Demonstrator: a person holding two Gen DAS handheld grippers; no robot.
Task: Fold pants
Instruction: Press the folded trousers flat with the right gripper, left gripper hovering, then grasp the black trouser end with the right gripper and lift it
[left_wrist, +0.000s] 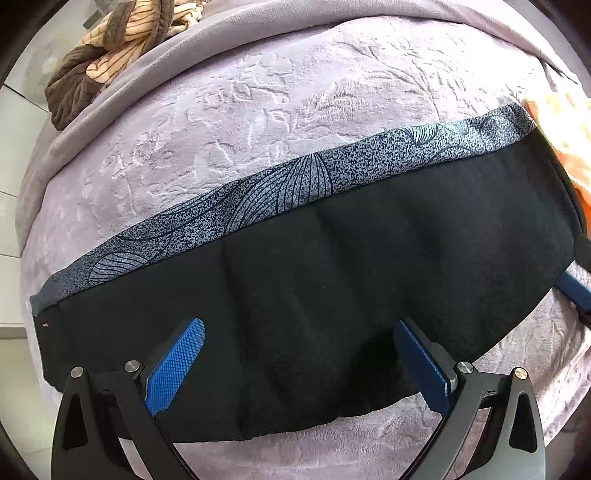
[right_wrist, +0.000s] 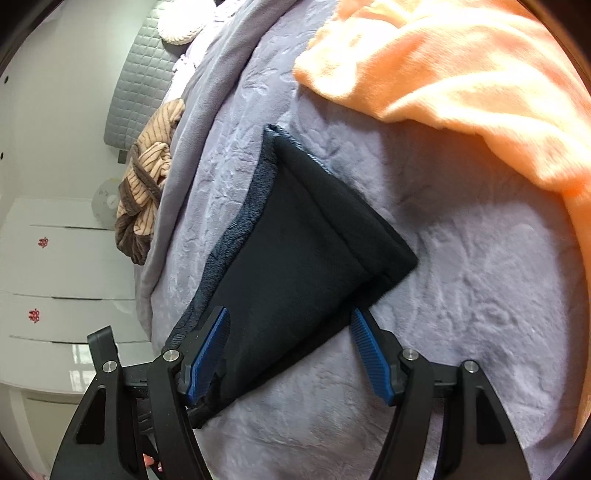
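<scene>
The pants (left_wrist: 314, 288) lie folded into a long black band with a grey leaf-patterned strip along the far edge, flat on a lilac embossed bedspread (left_wrist: 258, 110). My left gripper (left_wrist: 299, 339) is open, its blue pads spread just above the near edge of the black cloth. In the right wrist view the pants (right_wrist: 295, 266) run away from the camera. My right gripper (right_wrist: 290, 321) is open, straddling the near end of the band. Its blue tip also shows at the right edge of the left wrist view (left_wrist: 574, 290).
An orange fleece cloth (right_wrist: 461, 74) lies on the bed beyond and right of the pants. A brown and tan striped garment (right_wrist: 146, 199) sits bunched at the bed's far left edge. White drawers (right_wrist: 55, 277) and a grey quilted headboard (right_wrist: 140, 85) stand past the bed.
</scene>
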